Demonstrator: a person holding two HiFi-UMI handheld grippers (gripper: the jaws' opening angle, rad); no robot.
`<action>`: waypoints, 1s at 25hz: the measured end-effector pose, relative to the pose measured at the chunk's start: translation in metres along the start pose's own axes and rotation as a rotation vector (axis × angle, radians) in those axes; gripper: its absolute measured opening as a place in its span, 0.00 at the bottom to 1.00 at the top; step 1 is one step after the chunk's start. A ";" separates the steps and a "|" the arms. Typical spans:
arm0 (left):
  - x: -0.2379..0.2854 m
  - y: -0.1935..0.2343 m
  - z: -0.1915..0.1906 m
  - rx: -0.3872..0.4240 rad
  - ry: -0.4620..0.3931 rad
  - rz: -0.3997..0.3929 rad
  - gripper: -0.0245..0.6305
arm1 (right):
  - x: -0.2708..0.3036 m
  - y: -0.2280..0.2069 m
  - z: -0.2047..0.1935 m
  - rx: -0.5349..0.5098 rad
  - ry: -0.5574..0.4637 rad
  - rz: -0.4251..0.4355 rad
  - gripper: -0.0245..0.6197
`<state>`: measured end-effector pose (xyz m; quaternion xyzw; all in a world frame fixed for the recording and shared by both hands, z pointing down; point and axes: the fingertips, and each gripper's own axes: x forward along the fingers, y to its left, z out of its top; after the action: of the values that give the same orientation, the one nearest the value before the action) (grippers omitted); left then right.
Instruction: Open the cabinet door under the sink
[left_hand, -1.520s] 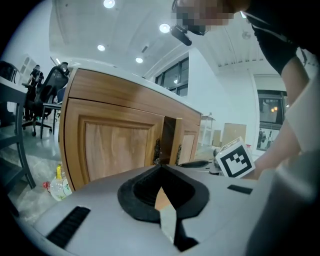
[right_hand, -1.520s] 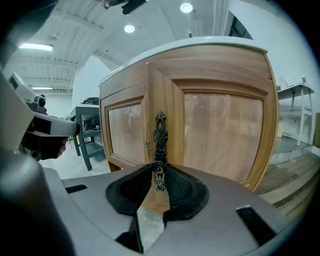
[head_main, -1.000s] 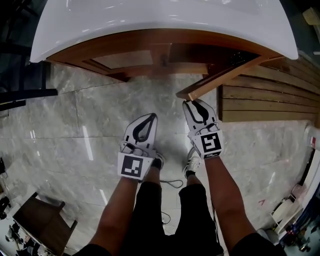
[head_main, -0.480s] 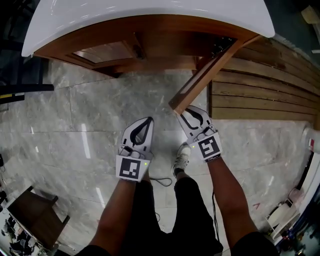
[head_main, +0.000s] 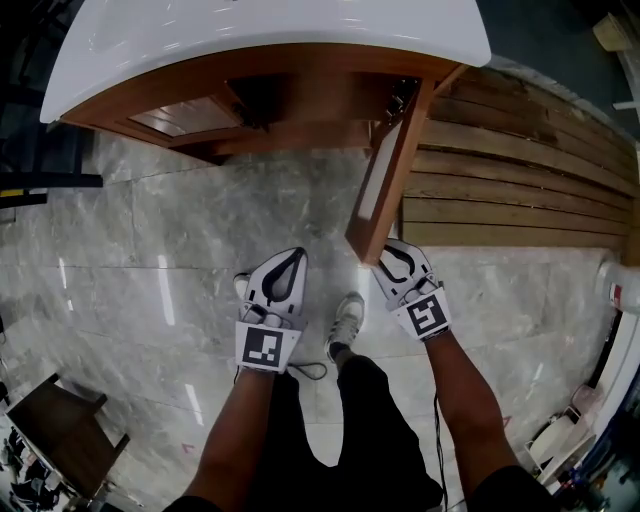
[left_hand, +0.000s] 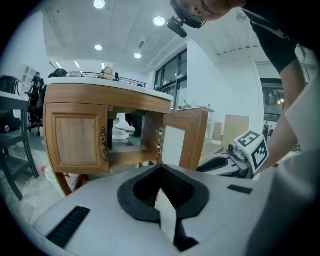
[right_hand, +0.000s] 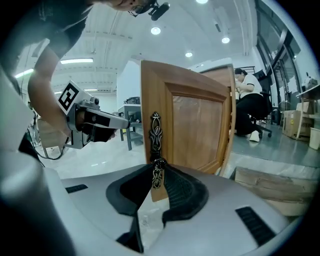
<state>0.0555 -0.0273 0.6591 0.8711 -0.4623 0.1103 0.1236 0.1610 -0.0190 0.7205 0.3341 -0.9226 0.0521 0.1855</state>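
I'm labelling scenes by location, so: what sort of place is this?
Probably an open office or lab hall, not a bathroom: the vanity cabinet stands free on a marble-look floor beside wooden decking, with an office chair nearby.

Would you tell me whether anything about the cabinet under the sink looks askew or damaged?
Nothing stands out: the right door stands wide open only because the right tool is clamped on its handle; the left door is shut.
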 end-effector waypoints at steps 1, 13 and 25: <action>0.002 -0.004 0.001 -0.001 0.000 -0.002 0.07 | -0.006 -0.003 -0.003 0.005 0.001 -0.017 0.16; 0.016 -0.033 0.006 0.001 0.006 -0.063 0.07 | -0.063 -0.051 -0.034 0.192 0.051 -0.348 0.13; 0.017 0.005 0.034 -0.028 0.002 -0.092 0.07 | -0.082 -0.030 -0.003 0.178 0.032 -0.555 0.08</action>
<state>0.0635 -0.0537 0.6326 0.8895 -0.4233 0.0987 0.1412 0.2386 0.0077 0.6915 0.5878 -0.7847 0.0854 0.1772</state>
